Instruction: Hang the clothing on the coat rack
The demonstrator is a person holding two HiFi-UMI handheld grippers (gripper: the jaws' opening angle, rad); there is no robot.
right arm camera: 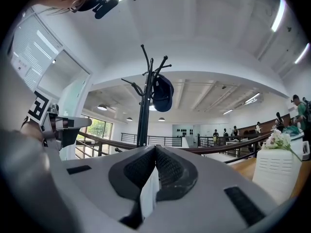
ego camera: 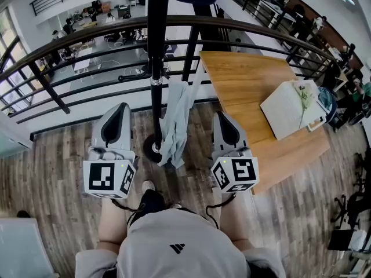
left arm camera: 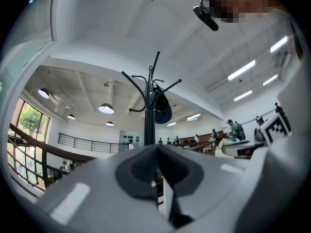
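Observation:
The black coat rack stands just ahead of me, its round base on the wooden floor. A pale blue-grey garment hangs down beside the pole, with its lower end near the base. I cannot tell what holds its top. My left gripper is left of the base and my right gripper is right of the garment; neither touches it. Both gripper views look upward: the rack's hooks carry a dark blue cap. The left gripper and right gripper are shut on nothing.
A dark curved railing runs behind the rack, with an open drop to a lower floor beyond it. A wooden table stands on the right and bears a white box with flowers. My legs and shoes are close below the grippers.

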